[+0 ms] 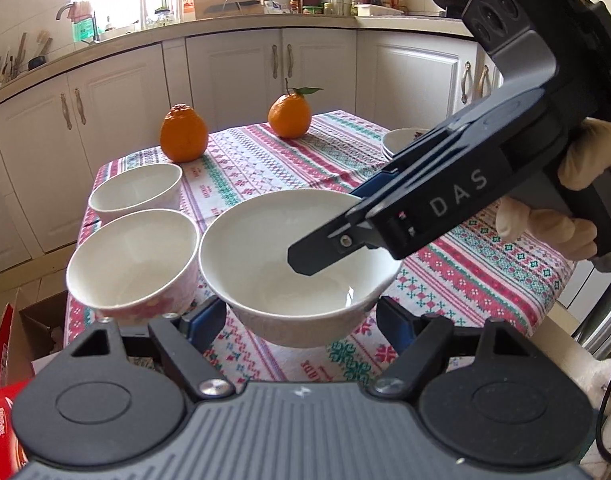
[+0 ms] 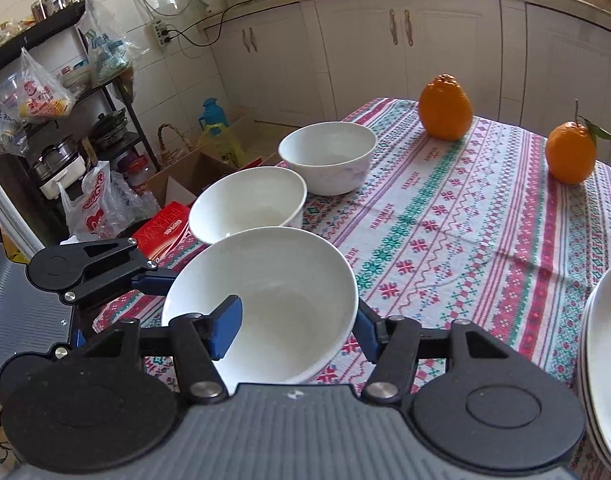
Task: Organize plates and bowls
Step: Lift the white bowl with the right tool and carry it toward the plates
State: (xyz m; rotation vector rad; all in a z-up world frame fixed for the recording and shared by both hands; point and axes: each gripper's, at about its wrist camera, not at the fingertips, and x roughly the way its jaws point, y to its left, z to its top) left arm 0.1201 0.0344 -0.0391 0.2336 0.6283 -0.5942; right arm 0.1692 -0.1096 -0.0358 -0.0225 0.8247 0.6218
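Note:
Three white bowls stand in a row on the patterned tablecloth (image 1: 265, 160). The near wide bowl (image 1: 297, 256) (image 2: 265, 300) is nearest to both grippers. My right gripper (image 2: 293, 332) is open, with one blue pad (image 2: 225, 332) inside the bowl and the other outside its rim; it enters the left wrist view (image 1: 333, 244) from the right. My left gripper (image 1: 301, 320) is open just in front of that bowl, and shows in the right wrist view (image 2: 145, 276). The middle bowl (image 1: 133, 260) (image 2: 249, 204) and far bowl (image 1: 137, 192) (image 2: 327, 156) stand beyond. Stacked white plates (image 2: 605, 360) (image 1: 401, 140) sit at the right.
Two oranges (image 1: 184, 133) (image 1: 289, 116) stand at the far side of the table. Cardboard boxes (image 2: 209, 160) and a red box (image 2: 165, 228) lie on the floor left of the table. White cabinets (image 1: 233, 72) run behind.

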